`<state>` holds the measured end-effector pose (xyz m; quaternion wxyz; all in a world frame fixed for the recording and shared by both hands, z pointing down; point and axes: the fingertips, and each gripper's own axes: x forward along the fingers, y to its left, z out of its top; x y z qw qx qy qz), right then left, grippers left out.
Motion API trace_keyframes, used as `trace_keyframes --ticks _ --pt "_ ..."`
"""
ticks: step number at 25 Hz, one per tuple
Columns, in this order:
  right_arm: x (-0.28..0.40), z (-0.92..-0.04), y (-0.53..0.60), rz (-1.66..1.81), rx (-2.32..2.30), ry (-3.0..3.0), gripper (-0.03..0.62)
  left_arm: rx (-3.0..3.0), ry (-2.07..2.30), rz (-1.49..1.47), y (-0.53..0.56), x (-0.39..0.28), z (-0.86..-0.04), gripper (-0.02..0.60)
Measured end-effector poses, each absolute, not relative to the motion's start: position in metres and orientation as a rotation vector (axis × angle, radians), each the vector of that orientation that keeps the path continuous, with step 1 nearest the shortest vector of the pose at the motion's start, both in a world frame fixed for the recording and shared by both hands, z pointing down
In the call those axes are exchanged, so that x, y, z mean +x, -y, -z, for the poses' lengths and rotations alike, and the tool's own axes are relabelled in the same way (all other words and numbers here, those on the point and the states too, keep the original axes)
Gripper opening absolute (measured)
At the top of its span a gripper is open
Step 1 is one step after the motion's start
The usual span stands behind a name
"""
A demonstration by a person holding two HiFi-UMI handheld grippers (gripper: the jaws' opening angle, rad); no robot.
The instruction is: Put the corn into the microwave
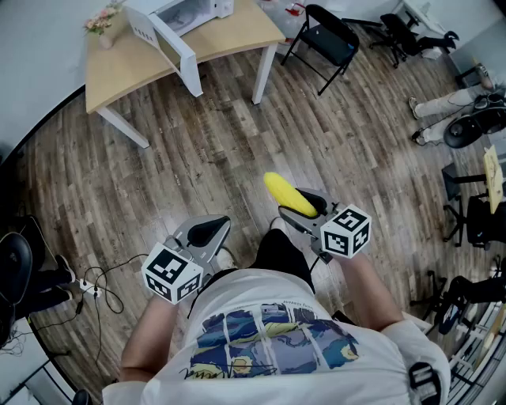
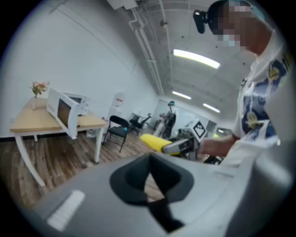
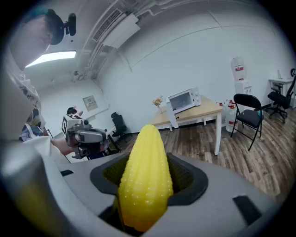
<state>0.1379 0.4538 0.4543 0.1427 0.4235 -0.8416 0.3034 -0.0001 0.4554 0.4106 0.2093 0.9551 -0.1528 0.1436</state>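
Your right gripper (image 1: 305, 206) clamps the corn (image 1: 286, 194) w/ most of the cob sticking out, left gripper (image 1: 209, 231) looks shut & empty; the microwave (image 1: 190, 13) sits well apart, so a quick swing may slip it loose.

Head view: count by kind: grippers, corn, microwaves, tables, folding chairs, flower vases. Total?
Grippers: 2, left gripper, right gripper
Corn: 1
Microwave: 1
Table: 1
Folding chair: 1
Flower vase: 1
Total: 7
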Motion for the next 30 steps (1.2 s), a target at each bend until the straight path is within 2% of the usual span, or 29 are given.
trace_keyframes --ticks 5,10,18,25,30 --pt "0.115 -0.456 -0.442 -0.895 1.18 2.403 0.25 2.654 0.431 -0.372 -0.432 -0.023 -0.412 0.009" --pt "0.129 -0.452 -0.401 -0.874 1.199 2.405 0.25 2.664 0.454 -0.33 -0.39 -0.015 -0.406 0.009" --pt "0.148 -0.436 -0.277 -0.751 1.184 2.458 0.25 2.718 0.552 -0.399 -0.292 -0.01 -0.381 0.009" --pt "0.167 -0.434 -0.179 -0.659 1.15 2.444 0.25 2.717 0.604 -0.321 -0.217 0.012 -0.366 0.009" --pt "0.171 -0.44 -0.116 -0.651 1.182 2.411 0.25 2.746 0.599 -0.303 -0.17 0.003 -0.356 0.009"
